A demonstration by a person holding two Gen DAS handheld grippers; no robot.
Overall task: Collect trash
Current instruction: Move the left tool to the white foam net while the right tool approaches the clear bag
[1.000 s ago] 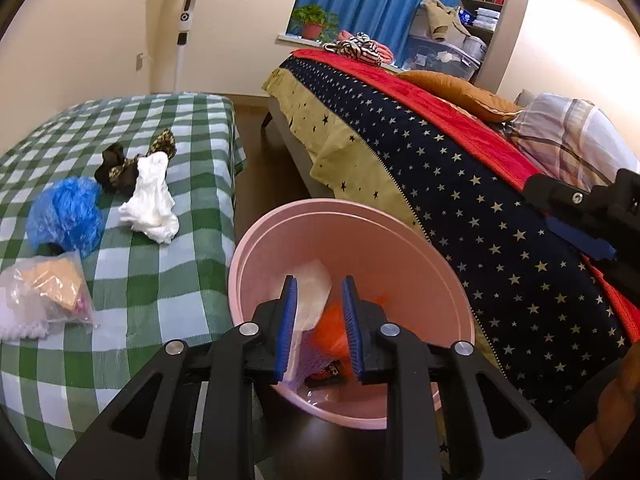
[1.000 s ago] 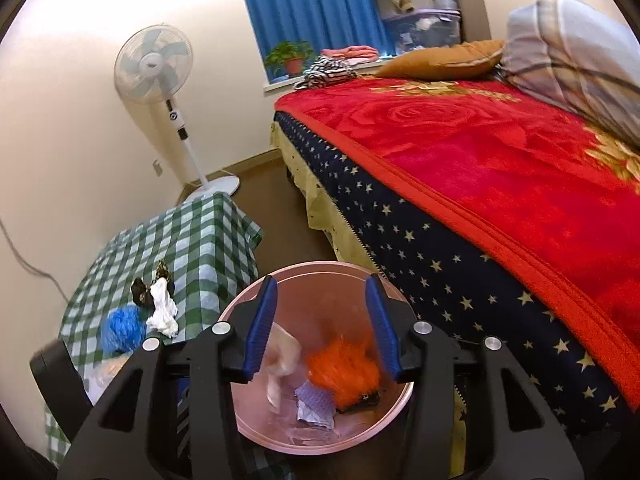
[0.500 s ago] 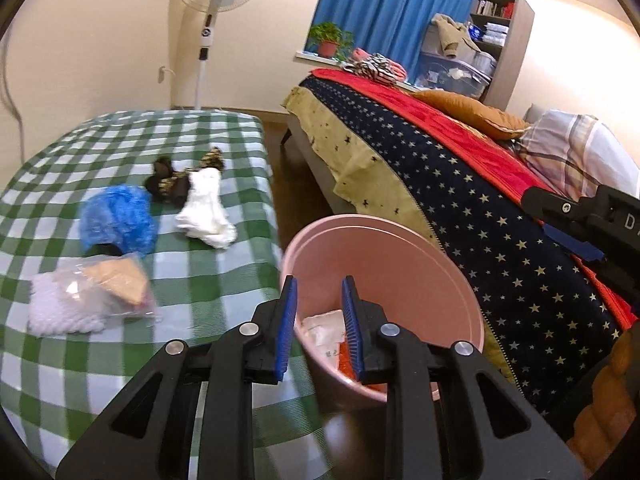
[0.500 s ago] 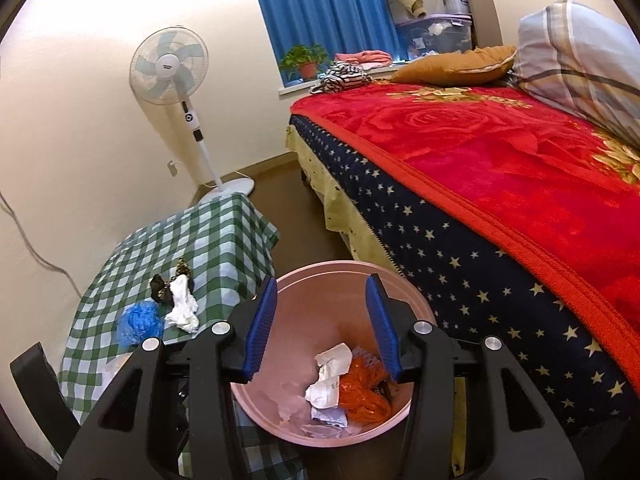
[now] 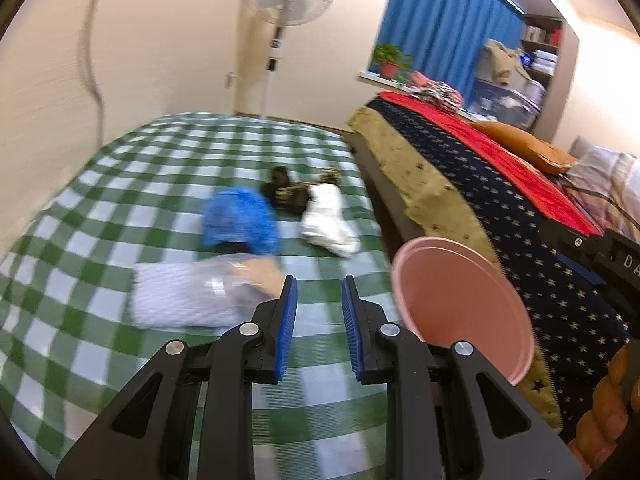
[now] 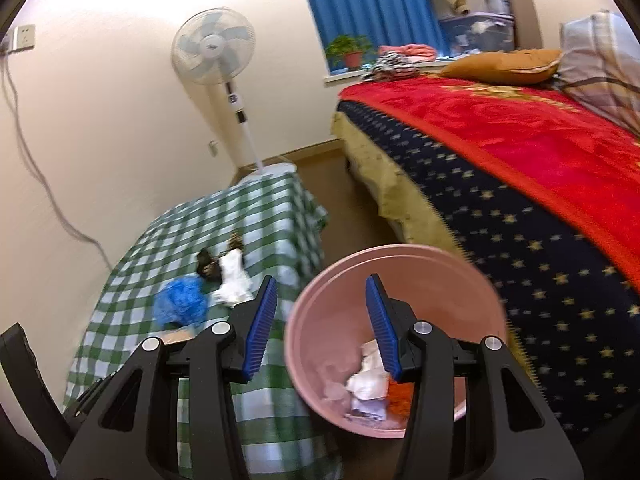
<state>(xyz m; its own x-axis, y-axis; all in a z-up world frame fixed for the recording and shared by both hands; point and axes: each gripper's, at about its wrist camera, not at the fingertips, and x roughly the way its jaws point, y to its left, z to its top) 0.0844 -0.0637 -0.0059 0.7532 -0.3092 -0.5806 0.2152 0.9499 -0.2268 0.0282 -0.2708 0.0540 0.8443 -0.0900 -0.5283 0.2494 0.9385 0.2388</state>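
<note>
A pink bin (image 6: 400,344) stands between the green checked table (image 5: 100,360) and the bed; white paper and an orange scrap lie inside. On the table lie a clear plastic bag (image 5: 200,296), a blue crumpled piece (image 5: 240,220), a white wad (image 5: 328,220) and a dark brown wrapper (image 5: 288,194). My left gripper (image 5: 318,328) is open and empty above the table's near edge, close to the plastic bag. My right gripper (image 6: 320,328) is open and empty above the bin's left rim.
A bed with a star-patterned and red blanket (image 6: 540,168) fills the right side. A standing fan (image 6: 216,52) is at the far wall behind the table. The bin also shows at right in the left wrist view (image 5: 460,312).
My left gripper has swung left from over the bin to over the table, toward the plastic bag. My right gripper stays over the bin and has shifted slightly left.
</note>
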